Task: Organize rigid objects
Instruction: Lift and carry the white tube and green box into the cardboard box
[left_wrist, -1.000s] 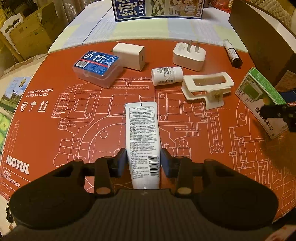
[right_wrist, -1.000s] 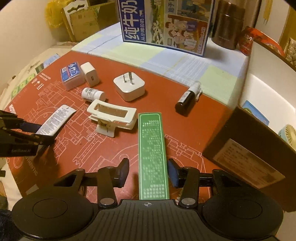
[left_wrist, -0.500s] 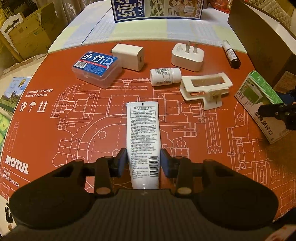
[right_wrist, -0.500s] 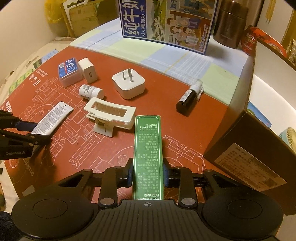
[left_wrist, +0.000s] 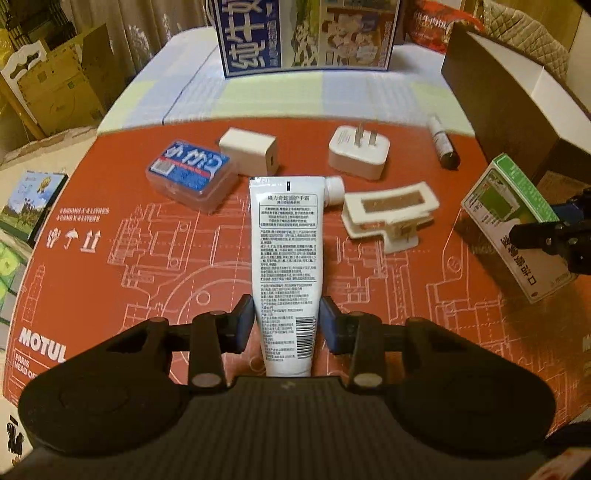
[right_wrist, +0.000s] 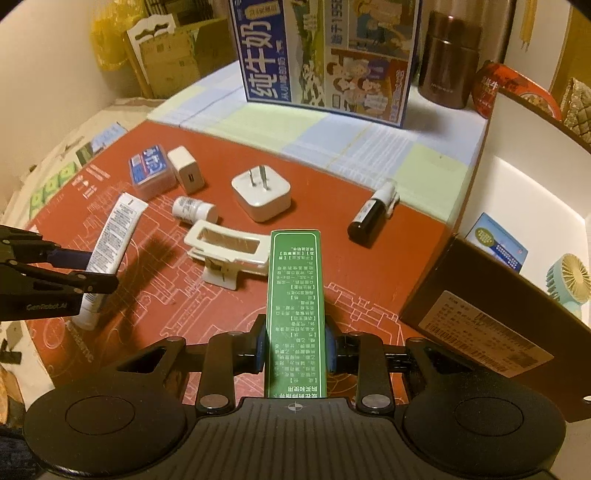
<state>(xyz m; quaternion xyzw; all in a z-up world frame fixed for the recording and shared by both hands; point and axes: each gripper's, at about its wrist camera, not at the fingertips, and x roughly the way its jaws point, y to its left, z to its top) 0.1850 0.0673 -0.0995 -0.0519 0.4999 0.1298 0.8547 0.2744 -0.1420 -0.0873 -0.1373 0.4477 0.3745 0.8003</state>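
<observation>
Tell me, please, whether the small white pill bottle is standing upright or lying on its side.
On its side. The small white pill bottle lies lengthwise on the red mat, its cap facing sideways toward the white clip holder.

Your left tongs (left_wrist: 286, 322) are matte black, with blue pads on the inner faces of both fingers (left_wrist: 242, 325); two round silver screw heads sit on the link arms; a ribbed black housing fills the foreground, flanked by two rounded lobes; your right tongs (right_wrist: 295, 345) match, with "GenRobot.AI" printed in pale letters on the left pair's side.
</observation>
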